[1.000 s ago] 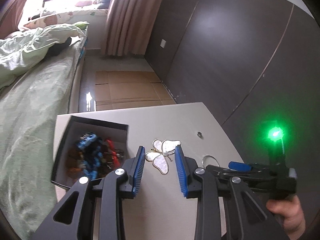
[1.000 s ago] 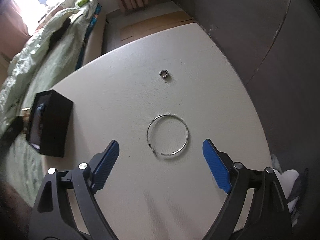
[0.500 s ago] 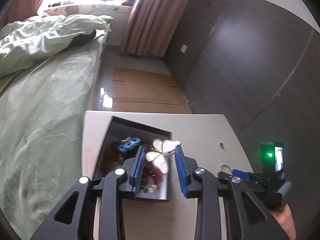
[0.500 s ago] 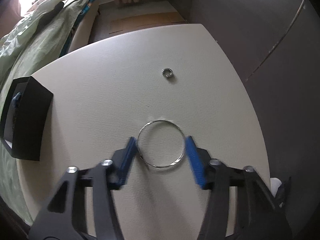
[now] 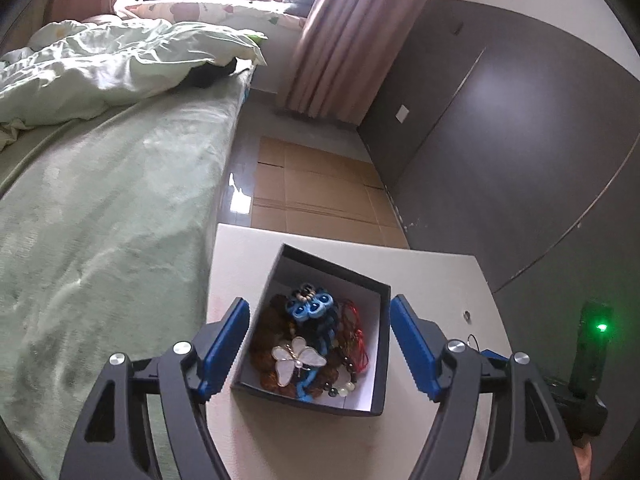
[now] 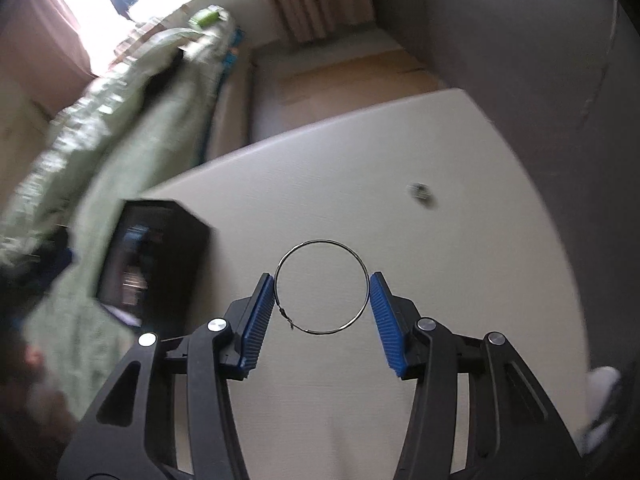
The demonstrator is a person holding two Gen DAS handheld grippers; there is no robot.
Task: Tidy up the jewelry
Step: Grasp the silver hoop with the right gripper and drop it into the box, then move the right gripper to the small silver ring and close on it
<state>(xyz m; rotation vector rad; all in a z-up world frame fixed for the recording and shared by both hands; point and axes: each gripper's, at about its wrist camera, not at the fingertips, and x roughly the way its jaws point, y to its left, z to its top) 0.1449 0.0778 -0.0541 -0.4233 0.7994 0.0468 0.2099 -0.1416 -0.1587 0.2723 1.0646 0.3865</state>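
Butterfly brooch (image 5: 298,360) dropped into box (image 5: 382,364); left gripper (image 5: 320,350) just opened, empty; right gripper (image 6: 322,312) clamps hoop (image 6: 322,286).

In the left wrist view the black box (image 5: 320,336) fills the centre of the white table (image 5: 240,256), heaped with jewelry that leaves only its upper corner bare. Bare tabletop lies above the box and to its right, where a small ring (image 5: 466,314) is the only obstacle. The bed (image 5: 100,220) crowds the table's left edge.
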